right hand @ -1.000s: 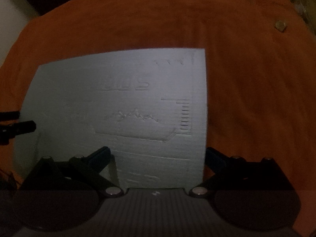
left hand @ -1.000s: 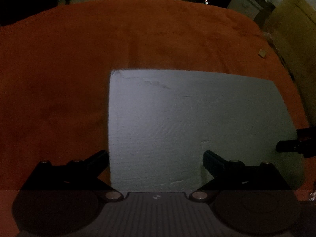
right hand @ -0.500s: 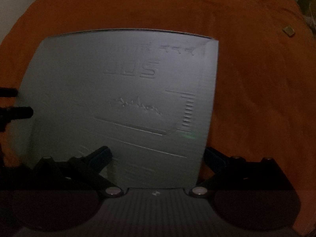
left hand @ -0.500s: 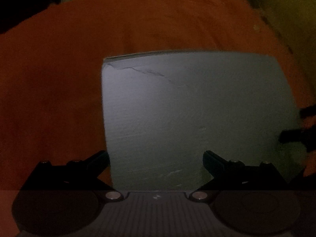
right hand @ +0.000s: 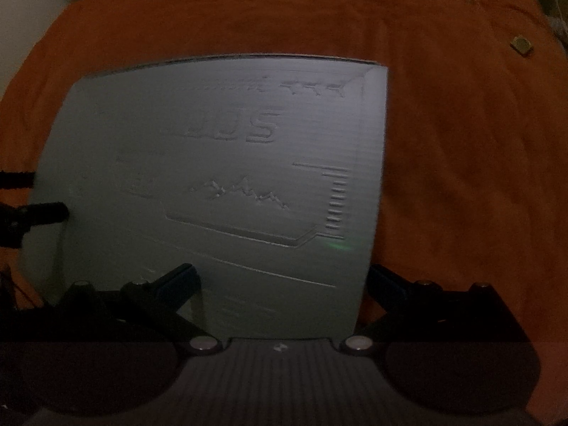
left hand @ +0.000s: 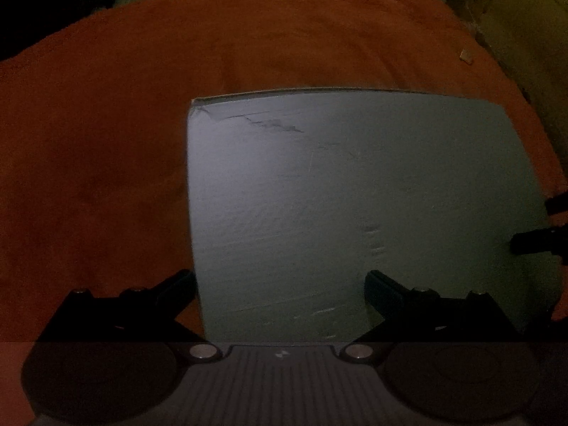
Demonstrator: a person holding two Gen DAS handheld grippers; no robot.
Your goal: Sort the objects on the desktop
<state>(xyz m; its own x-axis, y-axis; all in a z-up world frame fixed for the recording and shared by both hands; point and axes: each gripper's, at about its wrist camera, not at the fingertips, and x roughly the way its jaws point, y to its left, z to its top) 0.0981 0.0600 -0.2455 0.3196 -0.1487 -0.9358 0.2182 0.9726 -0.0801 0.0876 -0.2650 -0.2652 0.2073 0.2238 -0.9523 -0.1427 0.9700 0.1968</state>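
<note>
Dimly lit, a grey board (left hand: 348, 213) lies on the orange cloth (left hand: 106, 142). Both the left gripper (left hand: 280, 280) and right gripper (right hand: 280, 277) stand wide apart, straddling its near corners, gripping nothing. Any lift would need level, matched hands.

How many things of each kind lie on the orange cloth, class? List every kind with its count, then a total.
Grey embossed board: 1
Small tan block: 1
Grippers reaching over the cloth: 2, left gripper, right gripper
Total: 4
</note>
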